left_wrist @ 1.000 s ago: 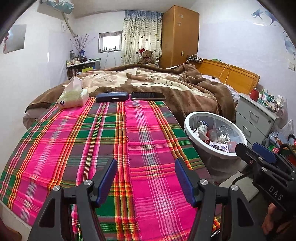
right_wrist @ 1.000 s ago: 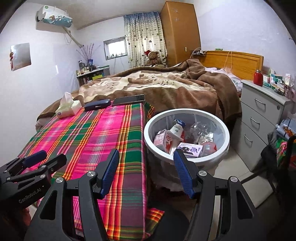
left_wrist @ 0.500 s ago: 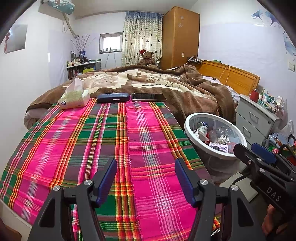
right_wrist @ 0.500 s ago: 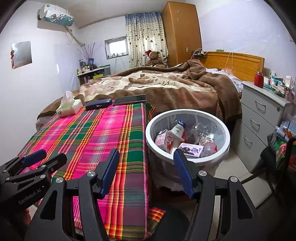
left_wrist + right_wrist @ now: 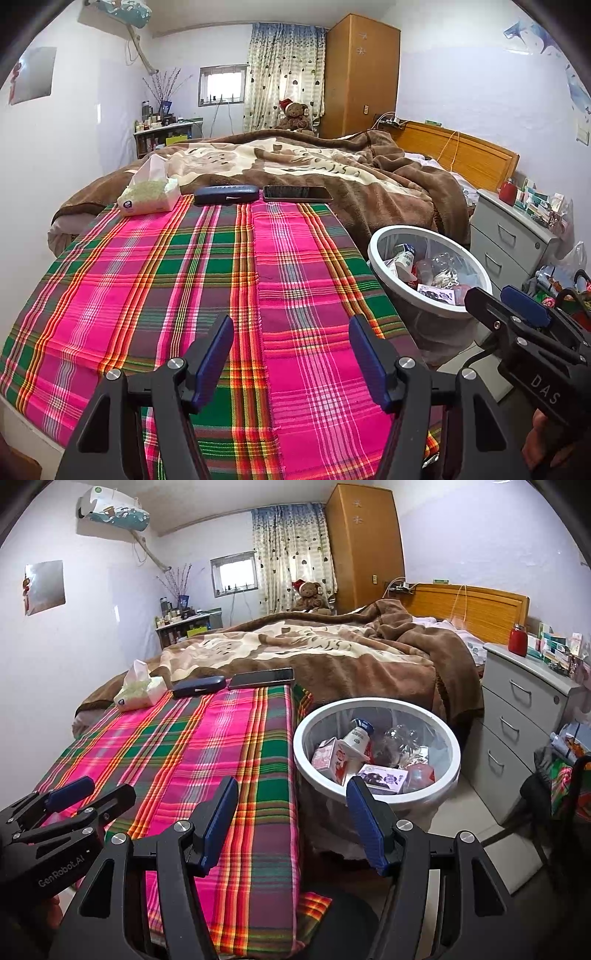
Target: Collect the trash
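Left wrist: scene unchanged, left gripper (image 5: 291, 354) unmoved

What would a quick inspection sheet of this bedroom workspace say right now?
Surface: plaid cloth over the bed's foot, bare in the middle.
Job's things: white bin beside the bed, holding cartons and bottles.
Clutter: tissue pack, dark case, phone at the cloth's far edge.
Grippers: left gripper and right gripper open, fingers empty.
Cables: cord over the headboard.
Surroundings: drawers, wardrobe, teddy bear.
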{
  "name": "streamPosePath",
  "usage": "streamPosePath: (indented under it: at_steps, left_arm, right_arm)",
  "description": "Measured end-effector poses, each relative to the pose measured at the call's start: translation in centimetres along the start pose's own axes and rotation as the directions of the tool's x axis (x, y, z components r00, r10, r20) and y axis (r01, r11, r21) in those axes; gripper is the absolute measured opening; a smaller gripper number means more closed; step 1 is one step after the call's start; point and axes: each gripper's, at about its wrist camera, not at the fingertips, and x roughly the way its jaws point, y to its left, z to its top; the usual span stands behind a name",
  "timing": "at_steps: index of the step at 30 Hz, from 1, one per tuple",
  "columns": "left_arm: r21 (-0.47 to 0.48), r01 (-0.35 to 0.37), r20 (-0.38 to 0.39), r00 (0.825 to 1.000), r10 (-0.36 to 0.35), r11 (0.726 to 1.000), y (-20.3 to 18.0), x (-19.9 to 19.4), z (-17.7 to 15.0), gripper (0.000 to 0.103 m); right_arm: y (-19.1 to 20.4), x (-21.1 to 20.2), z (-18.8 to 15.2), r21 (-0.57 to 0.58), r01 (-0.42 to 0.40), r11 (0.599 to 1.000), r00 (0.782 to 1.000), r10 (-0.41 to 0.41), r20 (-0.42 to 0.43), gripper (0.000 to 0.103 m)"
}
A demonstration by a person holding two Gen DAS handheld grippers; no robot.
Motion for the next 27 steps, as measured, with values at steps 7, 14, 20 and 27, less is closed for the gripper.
streamPosePath:
  at_steps: [7, 14, 20, 27]
  left_arm:
    - [-0.002, 0.001, 0.000, 1.000, -0.001, 1.000, -0.03, -0.07, -0.02, 0.064]
    - [-0.003, 0.002, -0.001, 1.000, -0.002, 1.000, 0.03, -0.04, -0.03, 0.064]
    - [-0.003, 0.003, -0.001, 1.000, -0.003, 1.000, 0.09, -0.01, -0.04, 0.064]
    - [-0.012, 0.010, -0.001, 1.000, -0.010, 1.000, 0.06, -0.09, -0.09, 0.064]
  right_arm:
    - [0.00, -0.04, 0.01, -0.002, 0.000, 1.000, 1.000, 0.000, -0.001, 0.062]
    - [-0.06, -0.10, 0.00, -0.004, 0.000, 1.000, 1.000, 0.000, 0.001, 0.062]
    - [0.00, -0.13, -0.01, -0.004, -0.001, 1.000, 1.000, 0.001, -0.001, 0.062]
    - [0.11, -0.16, -0.09, -0.007, -0.003, 1.000, 1.000, 0.003, -0.003, 0.062]
